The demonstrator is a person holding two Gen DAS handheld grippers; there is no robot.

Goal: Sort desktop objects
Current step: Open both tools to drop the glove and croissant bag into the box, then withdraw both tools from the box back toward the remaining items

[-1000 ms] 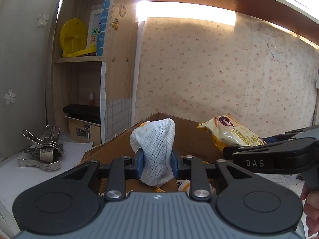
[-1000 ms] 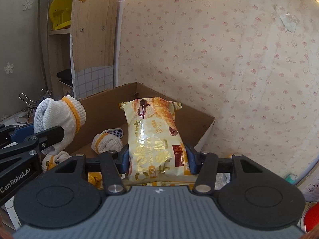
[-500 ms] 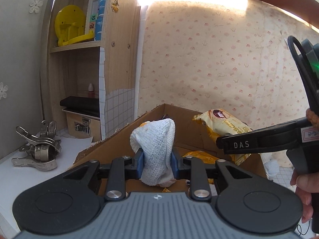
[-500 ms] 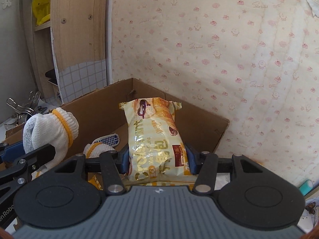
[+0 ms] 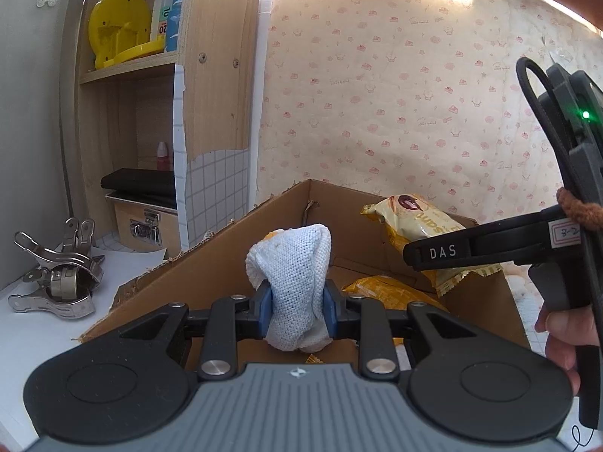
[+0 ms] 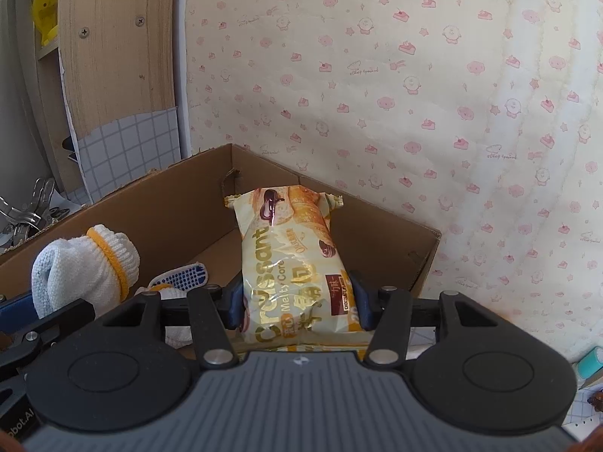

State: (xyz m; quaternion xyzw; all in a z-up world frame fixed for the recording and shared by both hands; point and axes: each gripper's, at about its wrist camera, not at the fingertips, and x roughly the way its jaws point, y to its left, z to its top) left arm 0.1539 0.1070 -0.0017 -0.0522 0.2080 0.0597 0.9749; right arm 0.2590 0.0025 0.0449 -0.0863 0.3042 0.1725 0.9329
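Pink-patterned wallpaper backs a white desk where an open cardboard box (image 6: 392, 248) sits beside a wooden shelf unit (image 5: 211, 86). The right gripper (image 6: 297, 301) is clamped on a croissant packet (image 6: 294, 263), its long axis running straight away from the fingers, far end tilted up above the box. The left gripper (image 5: 296, 307) squeezes a white knit glove (image 5: 294, 282), which stands upright over the near box wall. Metal clips (image 5: 56, 275) lie on the desk well to the left.

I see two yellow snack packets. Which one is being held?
The croissant packet, clamped upright in the right gripper above the box. The other yellow packet lies loose inside it.
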